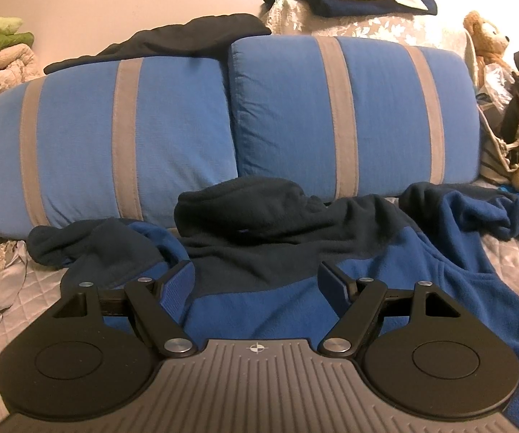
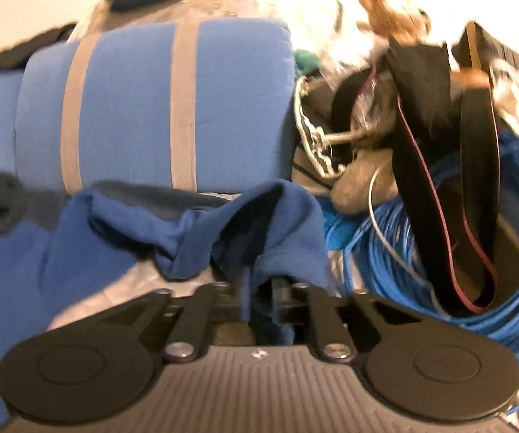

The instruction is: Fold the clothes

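The right gripper (image 2: pixel 272 290) has its fingers clamped together on a bunched fold of the blue and navy fleece jacket (image 2: pixel 281 216). The left gripper (image 1: pixel 257 278) hovers over the jacket's (image 1: pixel 281 288) body with fingers spread wide, holding nothing. The jacket lies rumpled on the quilted grey bed cover (image 1: pixel 3 306), in front of two blue pillows with grey stripes (image 1: pixel 353 108).

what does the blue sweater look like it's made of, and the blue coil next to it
The blue sweater looks like fleece: matte, fuzzy nap, soft thick folds. The blue coil looks like plastic-sheathed wire or cable: thin, smooth, slightly glossy loops; its core is not visible.
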Available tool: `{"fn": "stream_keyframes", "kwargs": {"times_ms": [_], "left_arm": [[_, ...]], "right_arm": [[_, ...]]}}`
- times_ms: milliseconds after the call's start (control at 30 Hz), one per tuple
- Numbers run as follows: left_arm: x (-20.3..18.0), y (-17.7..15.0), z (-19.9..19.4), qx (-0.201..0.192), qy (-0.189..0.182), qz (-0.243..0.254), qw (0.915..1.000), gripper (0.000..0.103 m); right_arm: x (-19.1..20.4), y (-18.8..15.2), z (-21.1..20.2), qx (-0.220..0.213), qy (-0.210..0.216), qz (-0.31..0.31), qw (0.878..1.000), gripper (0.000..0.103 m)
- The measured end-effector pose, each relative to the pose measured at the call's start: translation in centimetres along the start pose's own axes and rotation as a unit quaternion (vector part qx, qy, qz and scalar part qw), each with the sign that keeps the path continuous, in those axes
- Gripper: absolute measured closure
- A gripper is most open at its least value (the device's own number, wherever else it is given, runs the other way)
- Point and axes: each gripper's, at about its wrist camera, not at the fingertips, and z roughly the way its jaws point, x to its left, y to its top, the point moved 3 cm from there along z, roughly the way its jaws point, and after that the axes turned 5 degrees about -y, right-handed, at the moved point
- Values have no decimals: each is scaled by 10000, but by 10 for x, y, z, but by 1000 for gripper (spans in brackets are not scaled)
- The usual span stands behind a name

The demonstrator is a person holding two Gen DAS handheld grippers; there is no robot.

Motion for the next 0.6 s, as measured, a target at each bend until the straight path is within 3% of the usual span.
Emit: {"fn": "stream_keyframes", "kwargs": {"times_ms": [133,300,400,533,600], "left_arm": [[-1,0,1,22,-8,8,10000,28],[-1,0,1,-5,-29,-5,10000,28],[-1,-1,1,12,-31,-8,10000,28],[-1,-2,1,27,-34,9,10000,28],[-1,-1,1,31,-34,12,10000,28]], "right_arm": [[-20,16,-3,84,181,272,9994,96],[-37,40,-12,-287,-439,-853,9950,97],[-39,31,-24,-258,-470,-1055,9930,97],[-34,-12,-31,574,202,-347,9975,99],[-42,-32,-34,959,469,500,9930,99]]}}
